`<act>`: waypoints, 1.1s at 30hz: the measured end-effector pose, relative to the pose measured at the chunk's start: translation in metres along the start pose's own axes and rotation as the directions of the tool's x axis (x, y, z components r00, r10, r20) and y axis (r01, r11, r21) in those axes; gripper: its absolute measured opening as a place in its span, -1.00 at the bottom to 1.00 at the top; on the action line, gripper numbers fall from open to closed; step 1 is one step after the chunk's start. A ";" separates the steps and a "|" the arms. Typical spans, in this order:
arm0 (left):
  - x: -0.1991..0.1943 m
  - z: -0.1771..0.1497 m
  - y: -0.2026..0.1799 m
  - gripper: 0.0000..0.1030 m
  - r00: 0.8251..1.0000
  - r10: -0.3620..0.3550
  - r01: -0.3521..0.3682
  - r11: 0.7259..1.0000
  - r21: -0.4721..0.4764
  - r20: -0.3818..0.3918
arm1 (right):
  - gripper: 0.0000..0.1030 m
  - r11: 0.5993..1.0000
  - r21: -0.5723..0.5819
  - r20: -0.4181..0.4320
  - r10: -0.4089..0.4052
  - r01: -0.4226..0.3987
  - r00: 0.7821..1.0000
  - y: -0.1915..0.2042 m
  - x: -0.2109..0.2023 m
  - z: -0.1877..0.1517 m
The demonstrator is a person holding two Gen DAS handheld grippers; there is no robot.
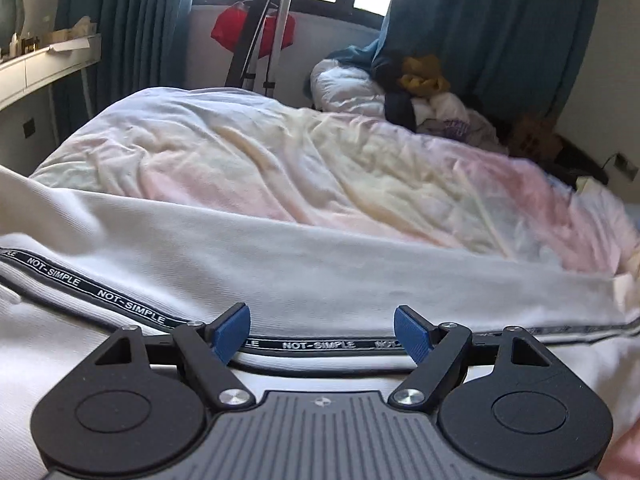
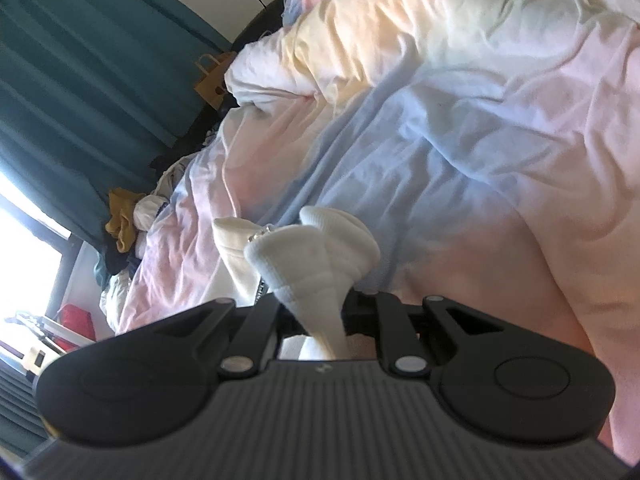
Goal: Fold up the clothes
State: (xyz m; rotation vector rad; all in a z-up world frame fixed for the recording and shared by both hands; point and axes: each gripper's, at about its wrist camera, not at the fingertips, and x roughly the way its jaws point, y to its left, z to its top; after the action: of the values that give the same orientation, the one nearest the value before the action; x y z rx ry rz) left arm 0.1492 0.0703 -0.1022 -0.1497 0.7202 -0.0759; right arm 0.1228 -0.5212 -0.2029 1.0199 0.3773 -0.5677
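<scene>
Across the near part of the bed, a white ribbed garment [image 1: 304, 264] is spread in a long band, and its knit is seen as fine parallel ribs. Along its lower edge a black tape [image 1: 132, 307] is sewn, on which the words NOT-SIMPLE are printed again and again in white. Just above this tape the left tongs [image 1: 322, 334] are held wide apart, with nothing between the blue pads [image 1: 232, 330]; whether the pads touch the cloth cannot be told. From the right wrist view, a bunched end of the same white garment [image 2: 320, 264] is seen pinched in the right tongs [image 2: 320, 320], which are closed narrowly upon it; the cloth fans out past the fingers into thick ribbed folds, and a small silvery chain-like detail is seen at its top, too small to be made out. Under and behind the garment a crumpled duvet [image 1: 320, 160] in pale pink, yellow and blue is laid over the bed. At the far side of the bed a heap of other clothes [image 1: 424, 88] is piled against teal curtains [image 1: 496, 32], and a black and silver stand [image 1: 260, 32] is set before the window.
</scene>
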 end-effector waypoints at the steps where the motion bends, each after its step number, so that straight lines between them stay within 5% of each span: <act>1: 0.001 -0.001 -0.001 0.57 1.000 0.004 -0.004 1.000 0.019 -0.005 | -0.76 1.000 -0.006 0.004 0.000 0.000 1.000 0.001 -0.001 0.000; 17: 0.016 -0.011 -0.039 0.62 0.999 0.015 -0.010 0.984 0.176 -0.029 | -0.76 0.996 -0.081 0.050 0.032 -0.028 0.998 0.014 -0.008 0.000; 26: 0.001 0.008 -0.032 0.62 1.000 -0.005 0.007 0.994 0.107 -0.013 | -0.76 0.987 -0.147 0.094 0.084 -0.070 0.992 0.032 -0.023 0.002; 33: -0.030 0.030 -0.007 0.62 0.994 -0.057 0.057 0.998 0.005 0.089 | -0.76 0.918 -0.371 0.173 0.216 -0.140 0.961 0.113 -0.065 -0.011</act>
State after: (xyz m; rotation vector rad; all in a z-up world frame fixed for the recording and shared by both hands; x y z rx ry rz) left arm 0.1460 0.0703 -0.0590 -0.1700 0.6265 -0.1237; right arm 0.1385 -0.4490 -0.0952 0.6276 0.1848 -0.4171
